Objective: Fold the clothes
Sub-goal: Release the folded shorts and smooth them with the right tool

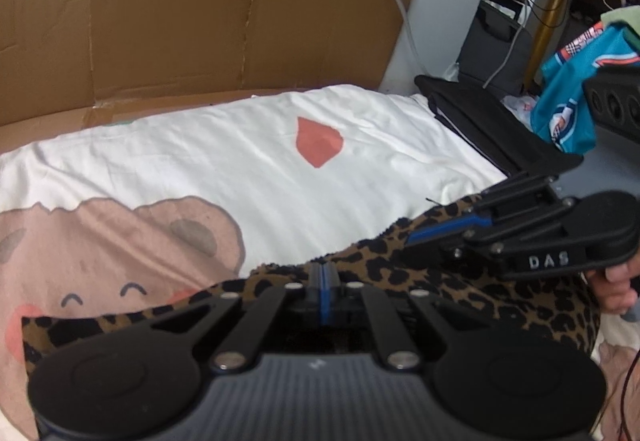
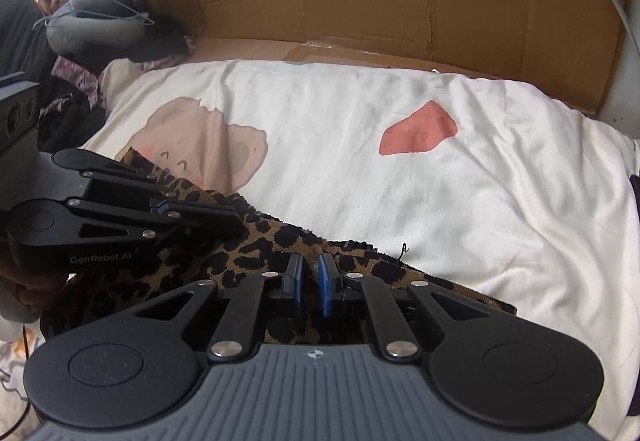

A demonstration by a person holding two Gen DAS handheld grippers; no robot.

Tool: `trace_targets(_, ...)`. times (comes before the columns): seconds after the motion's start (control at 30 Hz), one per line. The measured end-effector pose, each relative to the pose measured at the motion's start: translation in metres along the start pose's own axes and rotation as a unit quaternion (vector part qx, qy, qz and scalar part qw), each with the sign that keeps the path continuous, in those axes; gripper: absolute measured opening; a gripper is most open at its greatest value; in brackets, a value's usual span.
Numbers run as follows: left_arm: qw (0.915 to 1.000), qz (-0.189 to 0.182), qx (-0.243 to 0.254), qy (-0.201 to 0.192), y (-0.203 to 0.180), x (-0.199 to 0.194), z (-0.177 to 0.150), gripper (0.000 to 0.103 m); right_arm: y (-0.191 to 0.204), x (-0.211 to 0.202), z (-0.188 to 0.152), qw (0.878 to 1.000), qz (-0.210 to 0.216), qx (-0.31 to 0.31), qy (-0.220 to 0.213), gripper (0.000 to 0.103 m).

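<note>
Left claw [image 1: 323, 283]: I see its blue pads pressed together on the far edge of the leopard-print garment [image 1: 460, 293], clamped on the cloth.
Right claw [image 2: 309, 277]: my pads stand slightly apart here, a narrow gap between them, tips low over the leopard-print garment [image 2: 256, 261]; whether they touch it I cannot tell.
Claws together: in the left wrist view the right claw [image 1: 436, 237] comes in from the right, near mine, lying across the same cloth; a hand [image 1: 616, 289] holds its handle.
Garment: I find it spread on the near part of the bed, its far edge running as a ragged diagonal across the sheet.
Bed sheet [image 2: 460, 181]: white, wrinkled, with a pink bear print [image 1: 120, 241] to the left and a red-orange patch [image 2: 418, 133] farther off.
Cardboard [image 1: 200, 21]: a flattened sheet standing along the far side of the bed.
Right side: a teal printed cloth [image 1: 568, 113] hangs beyond the bed.
</note>
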State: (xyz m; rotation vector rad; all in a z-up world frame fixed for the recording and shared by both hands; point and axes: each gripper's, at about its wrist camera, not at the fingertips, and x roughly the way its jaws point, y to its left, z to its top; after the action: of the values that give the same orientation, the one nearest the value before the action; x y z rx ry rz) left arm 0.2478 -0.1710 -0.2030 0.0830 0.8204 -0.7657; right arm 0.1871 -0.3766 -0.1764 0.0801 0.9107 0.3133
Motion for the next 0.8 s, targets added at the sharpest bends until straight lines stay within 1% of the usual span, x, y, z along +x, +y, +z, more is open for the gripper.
trace_targets(0.13, 0.9999, 0.001, -0.003, -0.01, -0.001, -0.012, 0.007, 0.002, 0.0, -0.003, 0.005, 1.0, 0.0, -0.001, 0.008, 0.013)
trace_targets(0.23, 0.9991, -0.008, 0.009, -0.04, 0.0, -0.04, 0.023, 0.004, -0.001, -0.006, 0.009, 1.0, 0.0, -0.002, 0.014, 0.016)
trace_targets(0.27, 0.9985, -0.013, 0.012, -0.052, 0.001, -0.051, 0.028, 0.005, 0.01, -0.002, 0.012, 1.0, 0.002, -0.013, 0.008, 0.017)
trace_targets(0.3, 0.9979, -0.017, 0.016, -0.06, 0.002, -0.061, 0.031, 0.005, 0.016, -0.009, 0.012, 1.0, 0.006, -0.023, 0.004, 0.018)
trace_targets(0.43, 0.9977, -0.021, 0.028, -0.058, 0.0, -0.087, 0.024, 0.005, 0.033, -0.034, 0.0, 0.999, 0.013, -0.037, -0.001, 0.02)
trace_targets(0.57, 0.9981, -0.032, 0.045, -0.028, -0.012, -0.1, -0.003, 0.005, 0.047, -0.048, -0.021, 0.999, 0.005, -0.053, -0.007, 0.022)
trace_targets(0.67, 0.9958, -0.039, 0.083, -0.008, -0.028, -0.099, -0.021, 0.005, 0.047, -0.05, -0.032, 0.998, -0.001, -0.06, -0.003, 0.022)
trace_targets(0.8, 0.9937, -0.057, 0.097, 0.0, -0.045, -0.085, -0.026, 0.005, 0.046, -0.053, -0.046, 0.998, -0.009, -0.068, 0.004, 0.027)
